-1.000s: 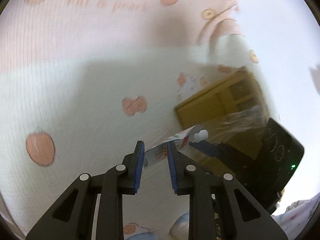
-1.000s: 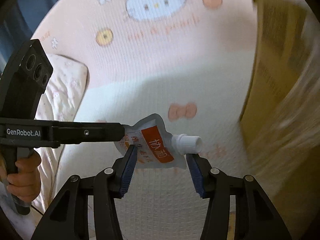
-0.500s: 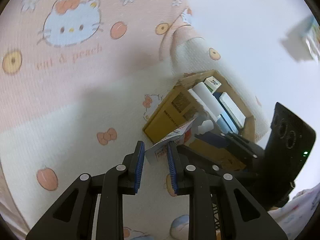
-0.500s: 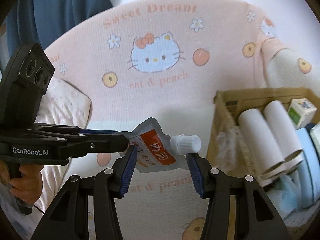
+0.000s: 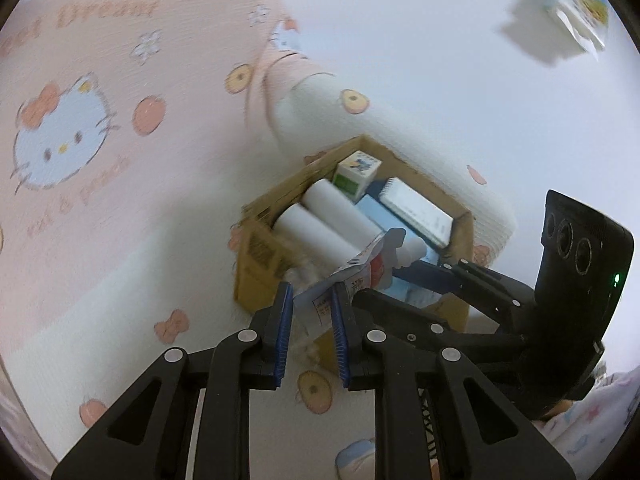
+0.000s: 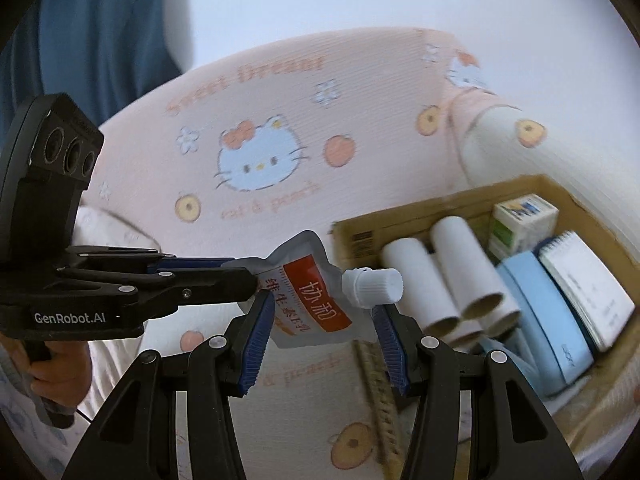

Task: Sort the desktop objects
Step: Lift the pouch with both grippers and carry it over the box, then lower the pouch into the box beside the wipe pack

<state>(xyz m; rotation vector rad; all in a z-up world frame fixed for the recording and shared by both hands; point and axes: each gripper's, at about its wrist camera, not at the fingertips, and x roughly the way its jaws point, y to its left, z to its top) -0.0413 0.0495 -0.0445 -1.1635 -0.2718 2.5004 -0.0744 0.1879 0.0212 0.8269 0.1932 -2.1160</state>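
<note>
My left tool (image 6: 244,276) pinching flat crinkled tail of glossy foil pouch (image 6: 308,300), jaws just been closing on it. My right tool (image 6: 324,344) half-spread, ribbed blue pads flanking pouch body, contact unclear (white ridged screw cap (image 6: 374,286) pointing toward box). Pouch airborne beside corrugated cardboard box (image 6: 408,216) holding smooth paper tubes (image 6: 420,280), spiral notepad (image 6: 588,288).

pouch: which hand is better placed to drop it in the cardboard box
Right. Its gripper holds the pouch at the cap end, nearest the cardboard box; the left gripper only pinches the far tail corner.
</note>
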